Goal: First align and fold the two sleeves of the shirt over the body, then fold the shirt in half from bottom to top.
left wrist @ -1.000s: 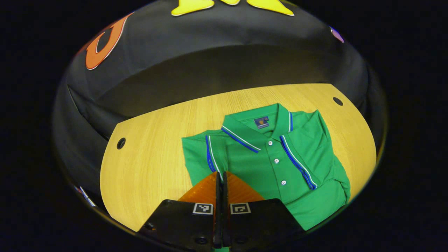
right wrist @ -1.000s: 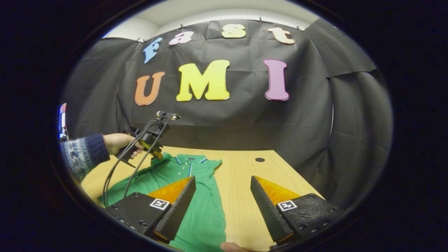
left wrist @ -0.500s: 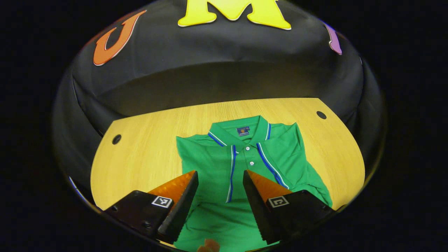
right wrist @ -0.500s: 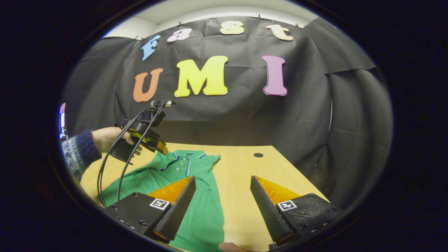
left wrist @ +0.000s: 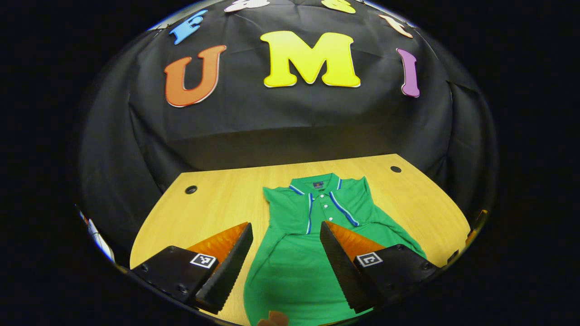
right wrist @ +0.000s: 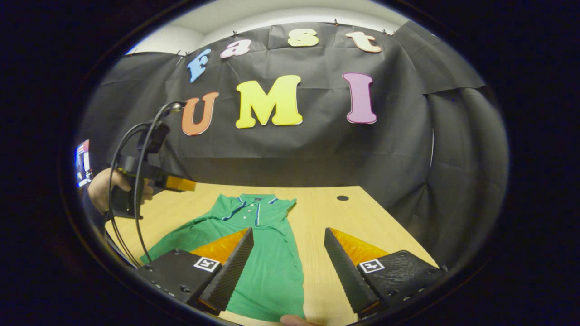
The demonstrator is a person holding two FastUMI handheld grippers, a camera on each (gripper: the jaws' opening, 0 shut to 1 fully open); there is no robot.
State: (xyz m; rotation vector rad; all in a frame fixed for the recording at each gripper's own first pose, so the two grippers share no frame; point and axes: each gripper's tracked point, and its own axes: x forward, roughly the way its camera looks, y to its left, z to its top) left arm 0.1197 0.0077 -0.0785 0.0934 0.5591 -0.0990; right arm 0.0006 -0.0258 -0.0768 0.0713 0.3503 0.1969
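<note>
A green polo shirt (left wrist: pixel 312 244) lies flat on the wooden table (left wrist: pixel 217 203), collar toward the back wall, with both striped sleeves folded in over the body. My left gripper (left wrist: pixel 285 258) hovers open above the shirt's lower half, holding nothing. In the right gripper view the same shirt (right wrist: pixel 258 253) stretches from the middle toward the near edge. My right gripper (right wrist: pixel 287 265) stands open above the shirt's right edge and bare table. The left gripper (right wrist: pixel 179 183), held by a hand (right wrist: pixel 106 188), hangs high at the left, apart from the shirt.
Two round cable holes (left wrist: pixel 190 189) (left wrist: pixel 395 169) sit near the table's back corners. The black cloth wall closes the back and sides. Bare wood (right wrist: pixel 335 217) lies right of the shirt. Cables (right wrist: pixel 131 199) hang from the left gripper.
My left gripper opened, let go of the sleeve and drew back and up from the shirt. The left sleeve now lies folded over the body. The right gripper barely moved.
</note>
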